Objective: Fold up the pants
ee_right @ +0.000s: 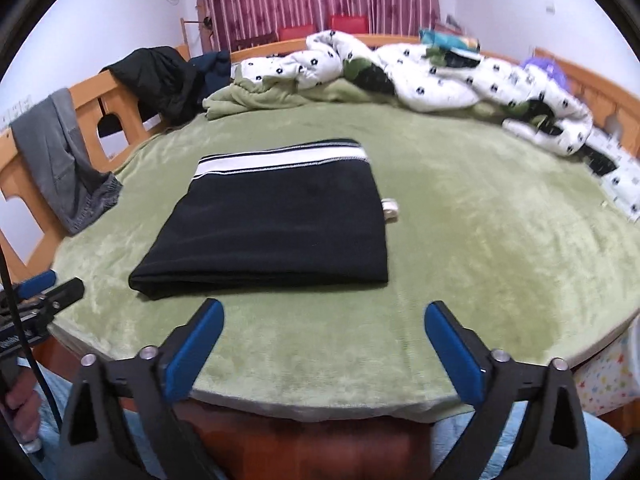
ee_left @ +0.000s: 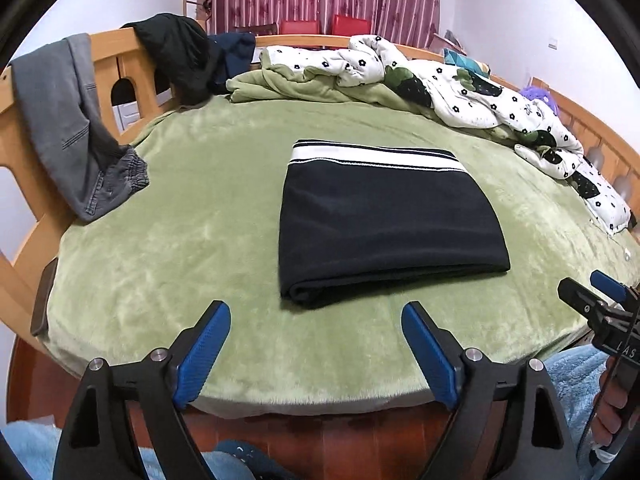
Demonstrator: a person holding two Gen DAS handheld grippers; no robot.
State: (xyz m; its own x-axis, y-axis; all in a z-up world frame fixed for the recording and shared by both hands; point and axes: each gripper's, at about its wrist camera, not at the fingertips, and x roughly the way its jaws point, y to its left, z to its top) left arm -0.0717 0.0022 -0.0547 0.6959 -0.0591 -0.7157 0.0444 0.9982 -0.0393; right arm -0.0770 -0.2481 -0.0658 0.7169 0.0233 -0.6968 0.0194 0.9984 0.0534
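Pants [ee_left: 384, 220] folded once on green blanket [ee_left: 192, 220], two grippers, left gripper [ee_left: 316, 320] and right gripper [ee_right: 324, 316], fingers apart.

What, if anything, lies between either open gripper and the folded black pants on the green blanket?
Nothing visible. Only bare green blanket separates the left gripper and the right gripper from the near fold of the black pants. Both grippers are open, empty and clear of the cloth.

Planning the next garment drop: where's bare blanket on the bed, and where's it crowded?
Free: green blanket right of the folded pants, up to the quilt; also the strip between the pants and the grey trousers on the rail. Crowded: far edge, with quilt and dark clothes.
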